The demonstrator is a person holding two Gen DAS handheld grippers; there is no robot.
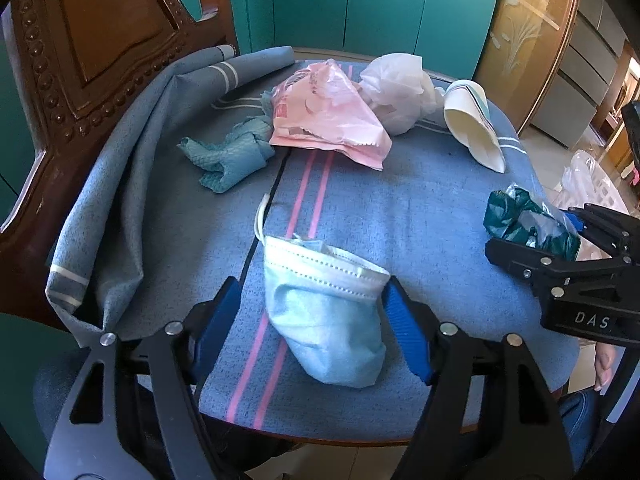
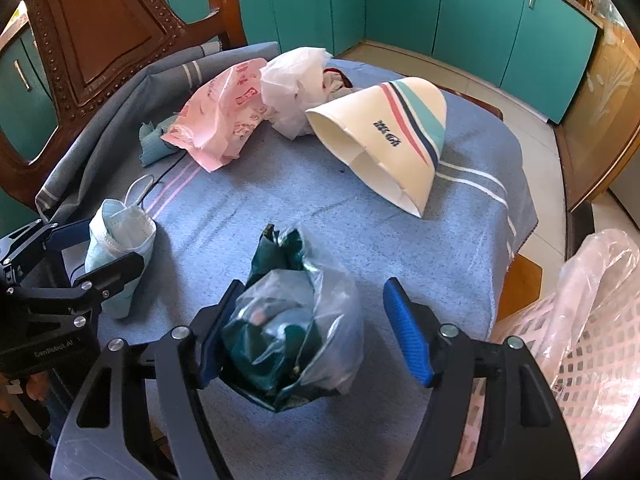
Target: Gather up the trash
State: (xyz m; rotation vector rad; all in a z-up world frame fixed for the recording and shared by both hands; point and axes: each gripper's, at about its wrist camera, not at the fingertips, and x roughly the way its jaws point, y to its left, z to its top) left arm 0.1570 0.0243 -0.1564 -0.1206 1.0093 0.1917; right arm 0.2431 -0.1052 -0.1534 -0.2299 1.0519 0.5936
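A crumpled light-blue face mask [image 1: 324, 320] lies on the blue striped cloth [image 1: 420, 208]. It sits between the blue pads of my left gripper [image 1: 312, 320], which stands open: the right pad is at the mask's edge, the left pad well clear. A clear bag stuffed with dark green wrapper [image 2: 292, 320] lies between the pads of my right gripper [image 2: 314, 316]. That gripper is open too, with its left pad against the bag and a gap at the right pad. Farther back lie a flattened paper cup [image 2: 392, 140], a pink bag [image 2: 224, 120], a white bag [image 2: 292, 88] and a teal rag [image 1: 228, 156].
The cloth covers the seat of a carved wooden chair [image 1: 92, 40] whose back rises at the left. A pink lattice basket lined with clear plastic [image 2: 580, 320] stands low at the right, beside the seat. Teal cabinets [image 2: 480, 20] line the far wall.
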